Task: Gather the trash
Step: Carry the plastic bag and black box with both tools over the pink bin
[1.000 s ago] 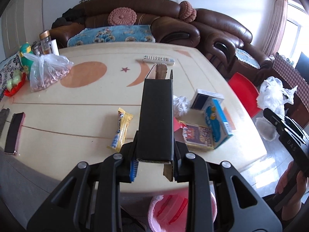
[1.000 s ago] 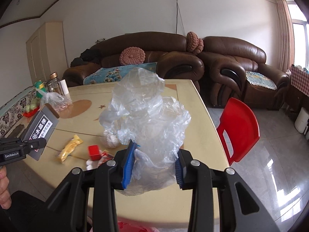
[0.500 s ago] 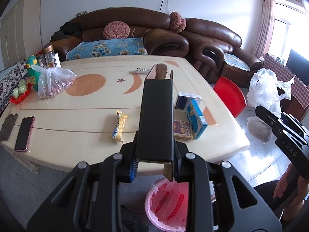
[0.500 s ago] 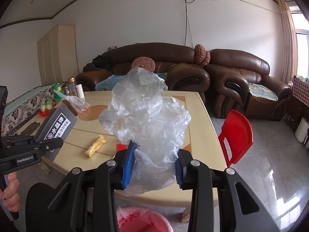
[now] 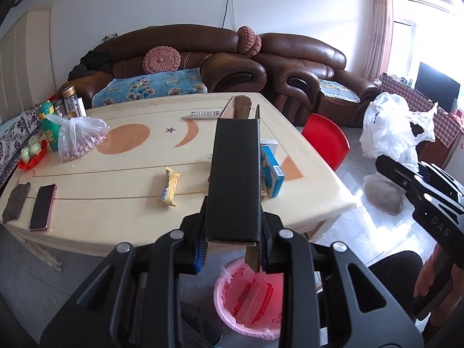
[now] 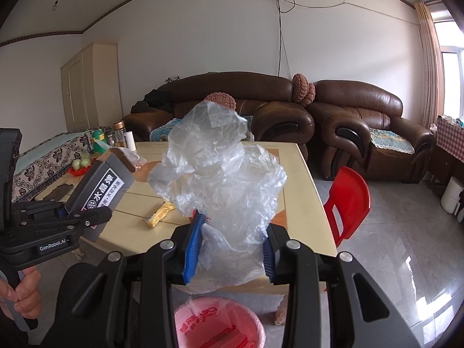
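The table (image 5: 121,174) has dropped away from me: a second ago my claws hung over its top, and now both have pulled back past its near edge and risen, so the whole top shows ahead and the floor opens up underneath. That puts the pink-lined bin (image 5: 246,298) almost straight below what I carry, where before only a sliver of it peeked in at the bottom of my left view.

My right gripper (image 6: 229,249) pinches the crumpled clear plastic bag (image 6: 220,171) low down between its blue pads, the bulk of it billowing above the jaws, and the bin sits under it in the right view. My left gripper (image 5: 232,249) is clamped on the black carton (image 5: 235,179), squeezing its near end so it juts forward and up, open flaps at the far tip.

I judge both loads ready to drop once I tip them over the bin's mouth; the bag may cling or drift.

Left on the table, the yellow snack wrapper (image 5: 169,187) lies alone mid-top, and the blue box (image 5: 272,171) stands near the right edge, partly behind my carton.
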`<state>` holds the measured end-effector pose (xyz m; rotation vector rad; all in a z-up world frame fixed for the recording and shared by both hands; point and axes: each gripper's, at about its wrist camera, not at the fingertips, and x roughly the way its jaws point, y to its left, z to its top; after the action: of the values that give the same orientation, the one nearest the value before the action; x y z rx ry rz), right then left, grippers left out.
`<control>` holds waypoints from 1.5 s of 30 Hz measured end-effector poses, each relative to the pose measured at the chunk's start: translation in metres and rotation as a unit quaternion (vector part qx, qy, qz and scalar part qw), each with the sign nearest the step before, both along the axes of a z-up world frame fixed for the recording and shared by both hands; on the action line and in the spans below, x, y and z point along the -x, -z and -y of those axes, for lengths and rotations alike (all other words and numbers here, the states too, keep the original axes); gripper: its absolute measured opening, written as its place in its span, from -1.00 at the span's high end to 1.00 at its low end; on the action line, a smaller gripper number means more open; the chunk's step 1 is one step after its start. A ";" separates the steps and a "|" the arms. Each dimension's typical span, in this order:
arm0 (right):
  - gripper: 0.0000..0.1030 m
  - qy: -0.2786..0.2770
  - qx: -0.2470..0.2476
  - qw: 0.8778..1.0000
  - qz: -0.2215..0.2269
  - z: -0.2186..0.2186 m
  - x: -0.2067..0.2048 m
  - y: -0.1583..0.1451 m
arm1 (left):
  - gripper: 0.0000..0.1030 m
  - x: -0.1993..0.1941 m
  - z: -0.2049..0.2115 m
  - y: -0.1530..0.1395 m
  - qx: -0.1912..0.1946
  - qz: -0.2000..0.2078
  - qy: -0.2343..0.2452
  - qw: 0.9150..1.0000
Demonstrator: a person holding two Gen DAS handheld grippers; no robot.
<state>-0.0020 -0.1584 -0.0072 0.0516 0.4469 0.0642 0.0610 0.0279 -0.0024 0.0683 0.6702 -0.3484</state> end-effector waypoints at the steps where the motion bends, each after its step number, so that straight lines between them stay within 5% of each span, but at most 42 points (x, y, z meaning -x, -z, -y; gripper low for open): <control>1: 0.32 -0.001 -0.001 1.000 -0.001 -0.001 0.003 -0.001 | 0.47 0.001 0.000 0.000 0.000 0.001 0.002 1.000; 25: 0.32 -0.016 -0.008 0.999 -0.039 -0.007 0.020 0.013 | 0.47 0.051 0.022 0.012 -0.033 0.001 0.047 0.998; 45: 0.32 -0.028 -0.022 0.991 -0.128 -0.005 -0.021 0.096 | 0.47 0.022 0.036 0.102 -0.070 -0.096 0.065 0.991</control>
<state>0.0194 -0.1533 -0.1029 0.0906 0.7043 0.1242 0.0394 -0.0076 -0.1045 0.2152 0.8834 -0.4358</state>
